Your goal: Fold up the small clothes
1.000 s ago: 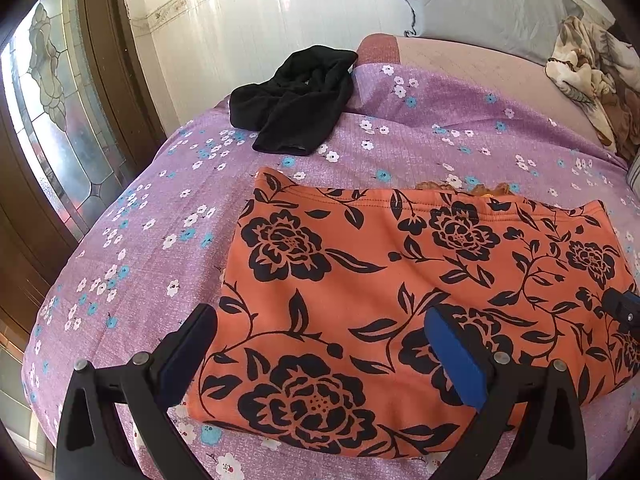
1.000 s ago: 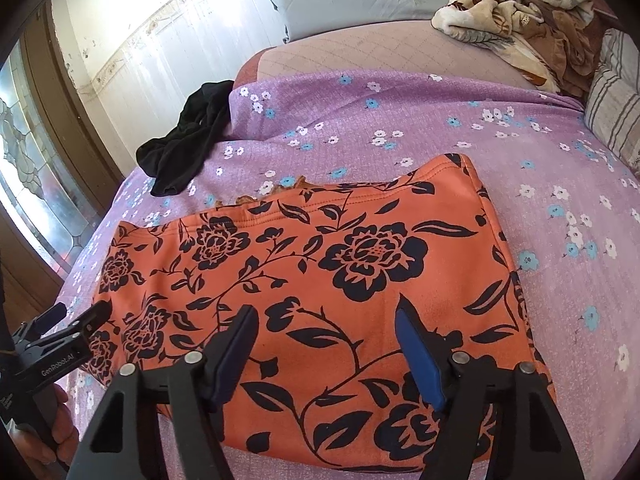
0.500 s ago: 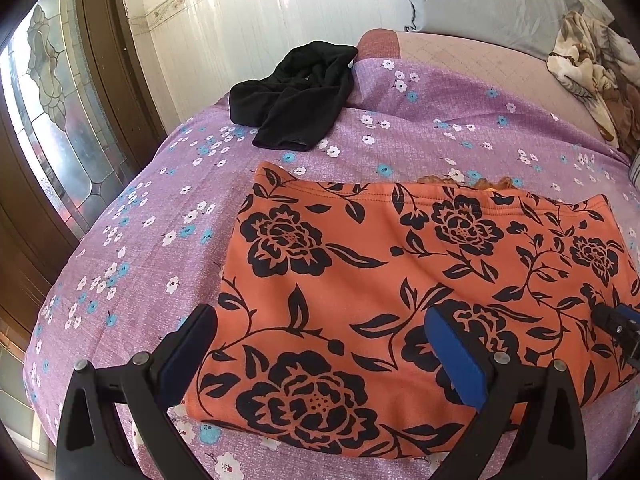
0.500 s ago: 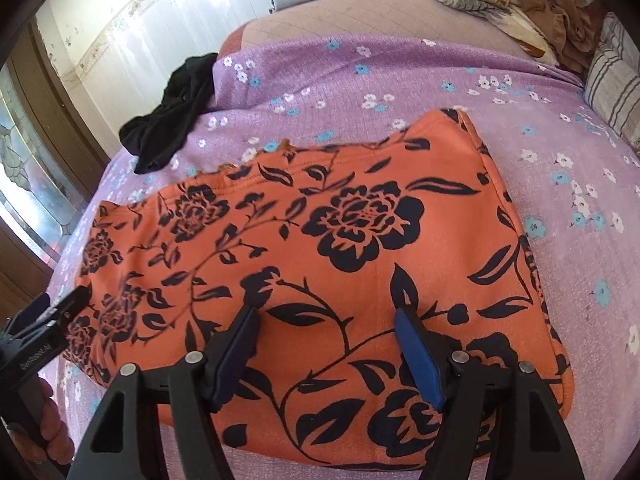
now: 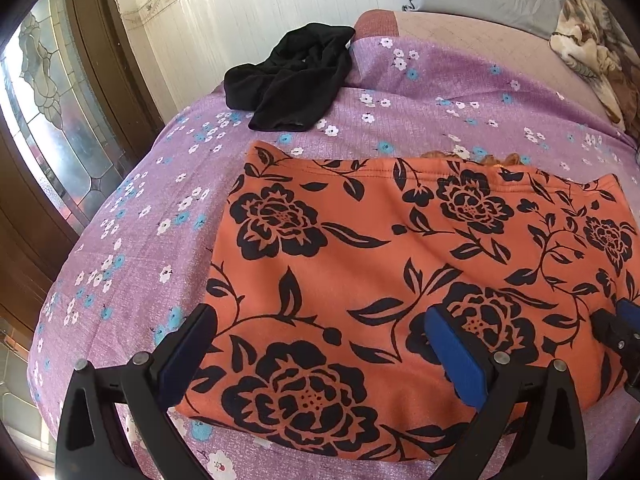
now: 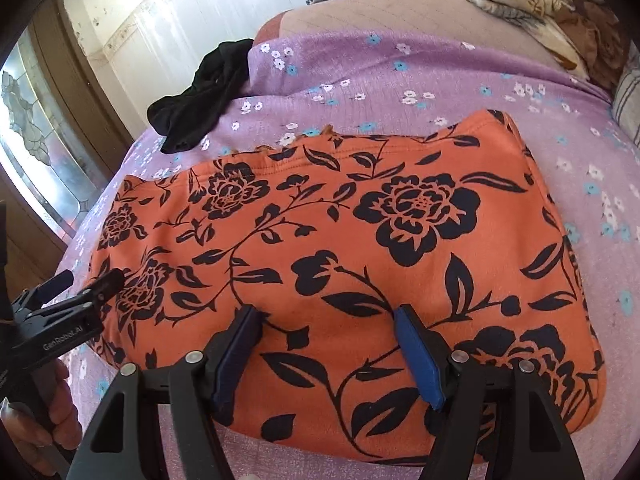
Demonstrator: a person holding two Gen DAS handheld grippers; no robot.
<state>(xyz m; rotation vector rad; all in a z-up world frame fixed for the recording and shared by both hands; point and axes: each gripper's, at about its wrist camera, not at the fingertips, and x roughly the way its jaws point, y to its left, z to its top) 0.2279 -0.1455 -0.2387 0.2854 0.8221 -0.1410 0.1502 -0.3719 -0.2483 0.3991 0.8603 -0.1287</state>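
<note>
Right wrist view: right gripper (image 6: 326, 340) closer over orange floral garment (image 6: 340, 232), fingers spread, maybe touching; left gripper (image 5: 320, 344) spread, unchanged.

left tongs (image 6: 86, 286): in right view, body cut by left edge; tip gap not clear
right tongs (image 5: 620, 326): in left view only a tip, rest cut by right edge
hand (image 6: 52, 420): mostly cut off
blanket (image 6: 536, 4): cut by frame edge
lace (image 5: 472, 158): mostly hidden under orange cloth (image 5: 400, 280)

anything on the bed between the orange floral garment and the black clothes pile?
Nothing: only bare purple flowered sheet separates the orange floral garment from the black clothes pile. Clearest in the left wrist view.
</note>
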